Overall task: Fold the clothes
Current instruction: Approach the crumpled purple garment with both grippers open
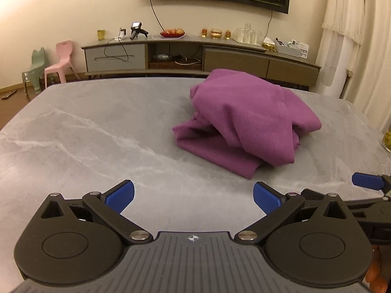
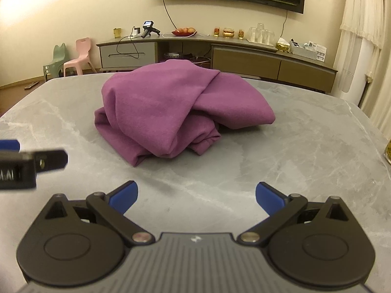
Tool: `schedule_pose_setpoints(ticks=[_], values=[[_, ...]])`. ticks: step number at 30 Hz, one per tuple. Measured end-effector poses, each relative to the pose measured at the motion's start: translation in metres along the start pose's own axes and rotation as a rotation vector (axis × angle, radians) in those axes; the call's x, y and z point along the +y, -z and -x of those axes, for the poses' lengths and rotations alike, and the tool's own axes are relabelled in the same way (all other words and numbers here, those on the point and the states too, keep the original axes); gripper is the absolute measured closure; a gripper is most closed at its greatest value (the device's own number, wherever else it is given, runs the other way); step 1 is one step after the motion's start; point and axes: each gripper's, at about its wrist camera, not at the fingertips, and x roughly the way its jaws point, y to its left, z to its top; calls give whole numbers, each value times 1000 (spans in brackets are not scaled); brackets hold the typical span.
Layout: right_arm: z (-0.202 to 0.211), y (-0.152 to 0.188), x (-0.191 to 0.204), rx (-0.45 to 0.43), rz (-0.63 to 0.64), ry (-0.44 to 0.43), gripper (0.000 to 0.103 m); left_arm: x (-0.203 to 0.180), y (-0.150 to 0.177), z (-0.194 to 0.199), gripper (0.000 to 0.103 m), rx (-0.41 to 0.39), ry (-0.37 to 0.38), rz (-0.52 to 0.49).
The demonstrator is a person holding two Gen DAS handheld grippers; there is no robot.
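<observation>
Both my jaws are standing spread wide with nothing between them: the left gripper (image 1: pixel 193 199) and the right gripper (image 2: pixel 196 199) are hovering over bare grey tabletop (image 1: pixel 85 131) at the bottom of each frame. A crumpled purple garment (image 1: pixel 240 119) is lying in a heap on the tabletop, well apart from either pair of jaws. In the left wrist view it is sitting right of centre; in the right wrist view the garment (image 2: pixel 171 107) is sitting left of centre, so it is lying ahead and between my two hands. Neither hand is looking clearly nearer. I am judging that the heap's long axis is running roughly across both frames, and that folding has not yet begun.
</observation>
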Motion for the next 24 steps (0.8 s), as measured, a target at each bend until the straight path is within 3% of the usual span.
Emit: schedule_pose_setpoints(ticks=[8,11,14,15,16,18,20,22,24], values=[[1,-1,-2,-3,-10,3,0,-2,2,5,1,-12,56,16],[4,-1,-1,-13,-1,-4,4,-4,4,9,10,-32,66,6],[5,-2,-1,-13,2,-22,26,-6,5,12,32,-48,74,-7],[5,-2,-2,-9,-1,-27,41,-7,5,12,44,-50,75,-13],[5,-2,-3,-5,-6,-31,48,-8,6,13,57,-51,77,-18],[4,-2,-5,4,-15,-36,75,-8,6,13,75,-51,78,-25],[3,-2,-6,11,-18,-39,93,-8,7,14,93,-51,79,-29],[3,-1,-7,18,-20,-44,98,-6,6,15,102,-53,85,-23],[3,-1,-7,17,-16,-54,102,-5,4,15,103,-54,87,-24]])
